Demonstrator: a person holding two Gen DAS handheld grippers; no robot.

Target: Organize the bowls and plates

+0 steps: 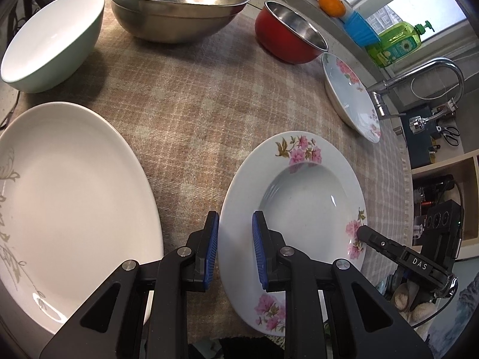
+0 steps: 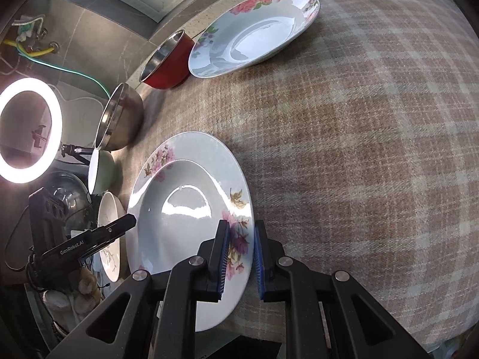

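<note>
A deep white plate with pink flowers [image 1: 299,197] [image 2: 179,209] is at the near edge of the checked cloth. My left gripper [image 1: 235,248] is shut on its left rim, blue pads on either side of the edge. My right gripper [image 2: 241,257] is shut on the opposite rim, over a flower print. Each view shows the other gripper's black finger at the far rim. A second flowered plate [image 1: 350,95] [image 2: 254,30] lies near the tap. A large plain white plate [image 1: 74,194] [image 2: 109,233] lies to the left.
At the back stand a red bowl [image 1: 287,36] [image 2: 167,62], stacked steel bowls [image 1: 179,9] [image 2: 122,119] and a green-and-white bowl [image 1: 51,39] [image 2: 101,173]. A tap [image 1: 419,74], a soap bottle [image 1: 395,42] and an orange [image 1: 330,4] line the window side. A ring light [image 2: 30,128] glows beyond the table.
</note>
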